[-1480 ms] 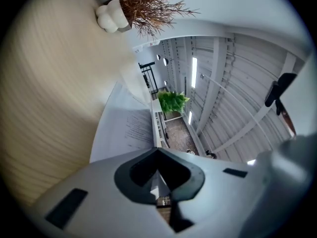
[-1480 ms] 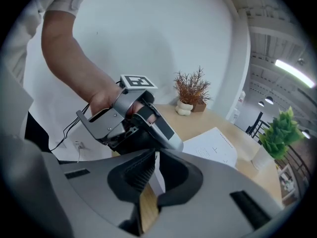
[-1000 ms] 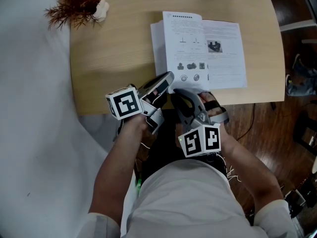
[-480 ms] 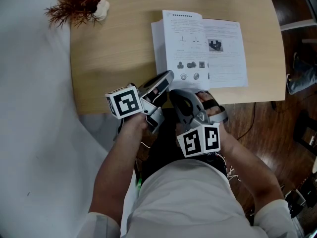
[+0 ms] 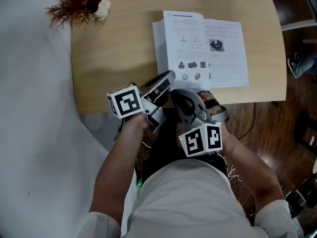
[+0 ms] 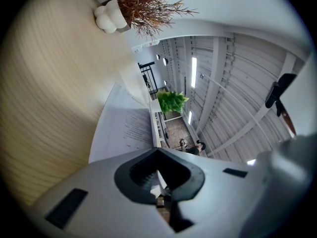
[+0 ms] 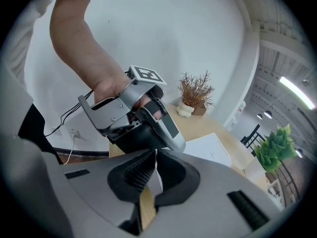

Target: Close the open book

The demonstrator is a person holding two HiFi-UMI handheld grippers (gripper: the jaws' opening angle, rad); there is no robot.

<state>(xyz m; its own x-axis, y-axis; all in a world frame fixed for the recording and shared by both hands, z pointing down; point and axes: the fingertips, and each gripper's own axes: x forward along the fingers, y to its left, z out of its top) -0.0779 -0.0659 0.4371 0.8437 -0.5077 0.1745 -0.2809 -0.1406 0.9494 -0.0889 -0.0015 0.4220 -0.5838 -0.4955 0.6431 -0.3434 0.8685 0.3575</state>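
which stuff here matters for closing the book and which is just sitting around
For the job: open book on the table; left gripper, right gripper, both shut, empty.
Just lying about: dried plant in white vase; green plant.

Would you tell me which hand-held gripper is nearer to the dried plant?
Left. The left hand-held gripper is over the near part of the table, towards the dried plant; the right hand-held gripper sits behind it, by the near edge.

Fine print and small figures fill the open book (image 5: 223, 58) — no word of it legible.
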